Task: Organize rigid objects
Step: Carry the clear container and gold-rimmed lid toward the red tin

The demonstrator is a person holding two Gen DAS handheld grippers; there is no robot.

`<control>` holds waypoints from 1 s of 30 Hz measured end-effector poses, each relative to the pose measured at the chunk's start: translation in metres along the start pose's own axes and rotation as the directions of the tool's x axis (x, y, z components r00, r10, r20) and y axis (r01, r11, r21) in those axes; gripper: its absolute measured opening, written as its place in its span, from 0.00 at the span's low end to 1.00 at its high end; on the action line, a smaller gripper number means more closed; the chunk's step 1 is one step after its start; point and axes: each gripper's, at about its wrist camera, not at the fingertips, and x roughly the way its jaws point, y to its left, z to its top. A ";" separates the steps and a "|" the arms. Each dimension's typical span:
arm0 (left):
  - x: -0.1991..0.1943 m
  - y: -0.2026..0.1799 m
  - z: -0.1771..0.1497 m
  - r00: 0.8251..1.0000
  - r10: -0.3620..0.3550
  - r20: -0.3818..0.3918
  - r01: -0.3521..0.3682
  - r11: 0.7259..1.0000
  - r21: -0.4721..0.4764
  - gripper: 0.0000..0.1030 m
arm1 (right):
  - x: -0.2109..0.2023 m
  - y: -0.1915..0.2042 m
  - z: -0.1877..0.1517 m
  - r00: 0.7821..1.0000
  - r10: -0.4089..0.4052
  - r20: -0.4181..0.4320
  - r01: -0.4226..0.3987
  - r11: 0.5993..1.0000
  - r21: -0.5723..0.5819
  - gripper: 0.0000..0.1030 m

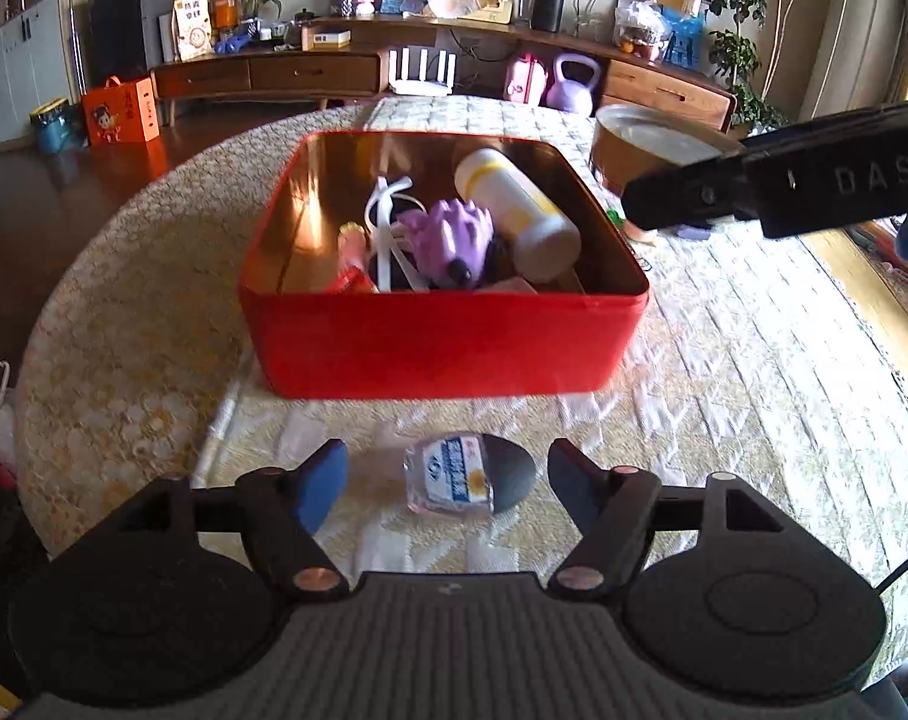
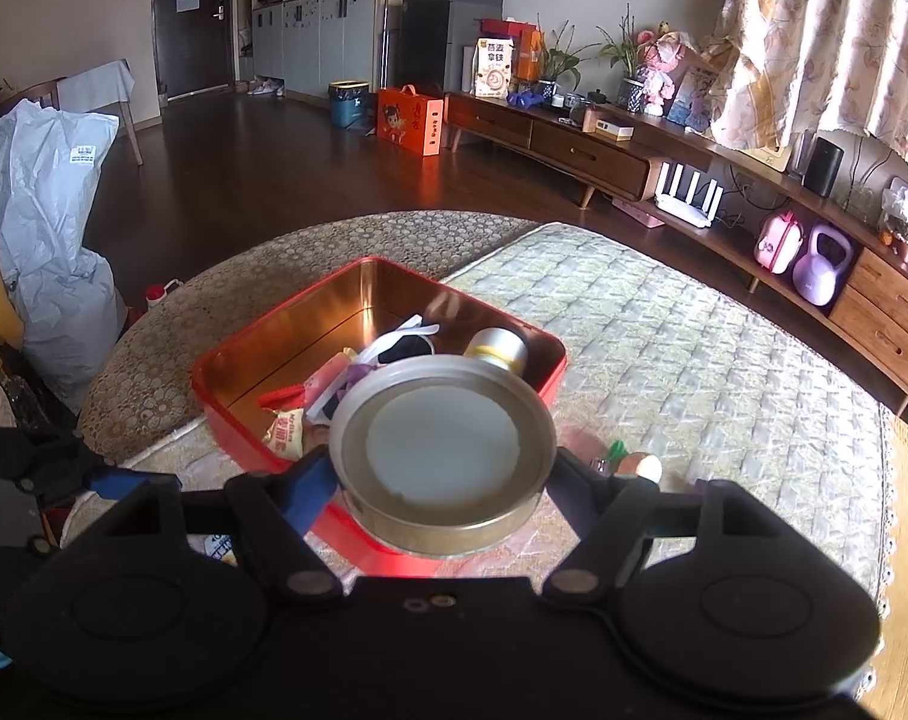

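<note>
My left claw (image 1: 447, 480) stands open above the quilted cloth (image 1: 724, 360) on the counter, and a small wrapped packet (image 1: 450, 474) with a blue and white label lies on the cloth between its fingers, touched by neither pad. Just beyond it sits the red tin box (image 1: 441, 342), open-topped with a gold lining. Inside I see a white and yellow bottle (image 1: 514, 204) lying on its side along the right wall, a purple toy (image 1: 454, 234) beside it, white straps (image 1: 387, 222) and a small red and yellow snack packet (image 1: 351, 258) toward the near wall.

My right claw (image 2: 441, 474) grips a round metal tin (image 2: 441, 444) by its rim, both fingers pressed to its sides. The tin is held upright, its pale top showing, over the near right corner of the red box; I cannot tell whether it touches the box.
</note>
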 end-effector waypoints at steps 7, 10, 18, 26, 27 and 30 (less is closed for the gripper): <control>0.019 -0.022 -0.015 0.999 0.049 -0.004 -0.049 0.996 0.081 0.73 | -0.003 -0.001 0.000 1.000 0.005 0.007 -0.005 1.000 0.001 0.73; 0.021 -0.024 -0.014 0.998 0.056 0.007 -0.057 0.997 0.060 0.73 | -0.004 -0.001 0.000 1.000 0.005 0.007 -0.005 1.000 0.000 0.73; 0.019 -0.027 -0.013 0.997 0.075 0.026 -0.076 0.995 0.065 0.51 | -0.005 0.002 0.000 1.000 0.007 0.010 -0.007 1.000 -0.001 0.73; -0.004 -0.011 0.008 0.996 0.077 0.045 -0.078 0.997 0.014 0.51 | -0.007 0.004 0.000 1.000 0.011 0.012 -0.011 1.000 -0.005 0.73; -0.010 -0.009 0.013 0.996 0.072 0.053 -0.072 0.997 0.007 0.51 | -0.007 0.003 0.000 1.000 0.013 0.013 -0.013 1.000 -0.006 0.73; -0.027 -0.001 0.031 0.994 0.062 0.088 -0.061 0.998 -0.010 0.51 | -0.006 0.003 0.001 1.000 0.016 0.015 -0.016 1.000 -0.009 0.73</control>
